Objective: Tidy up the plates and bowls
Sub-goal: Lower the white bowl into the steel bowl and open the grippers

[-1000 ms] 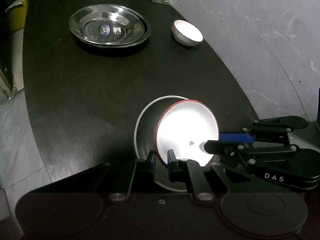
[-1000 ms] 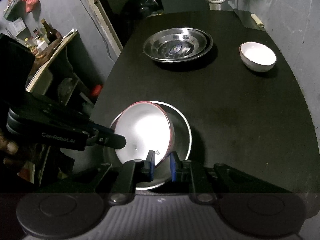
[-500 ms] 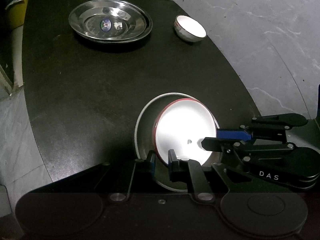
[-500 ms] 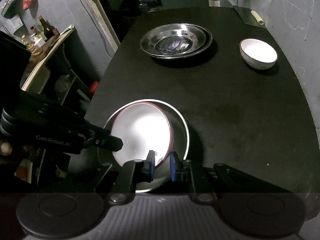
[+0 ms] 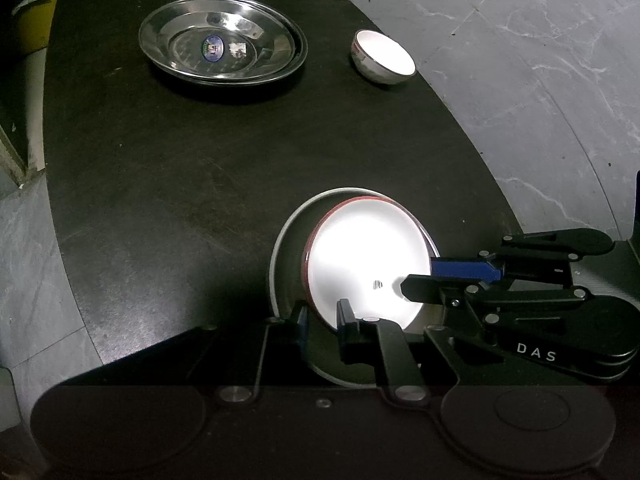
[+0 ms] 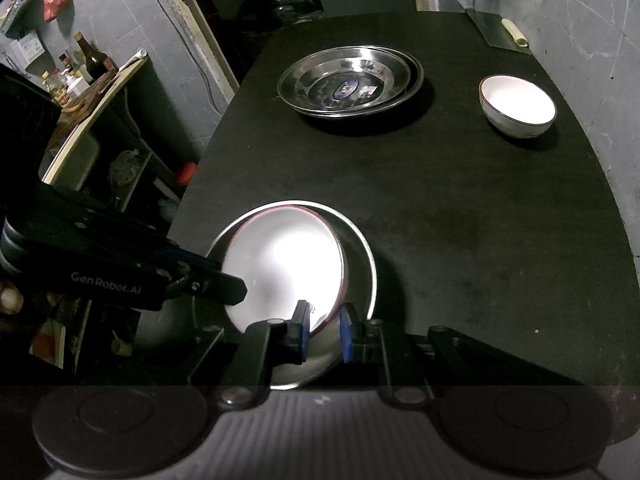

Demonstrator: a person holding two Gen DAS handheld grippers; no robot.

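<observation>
Left wrist shows your red-rimmed bowl (image 5: 360, 256), tilted inside the grey pan (image 5: 280, 264), pinched at its near rim by your left gripper (image 5: 322, 320) and at its side by your right gripper (image 5: 416, 278).

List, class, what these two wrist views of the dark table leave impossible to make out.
- Near edge of the red-rimmed bowl: both views, hidden behind the left hand-held gripper and right hand-held gripper.
- Bowl's inside: glare washes it out.
- Sticker in the steel plates: too small to read.
- Patterned bowl: its pattern is too small.
</observation>
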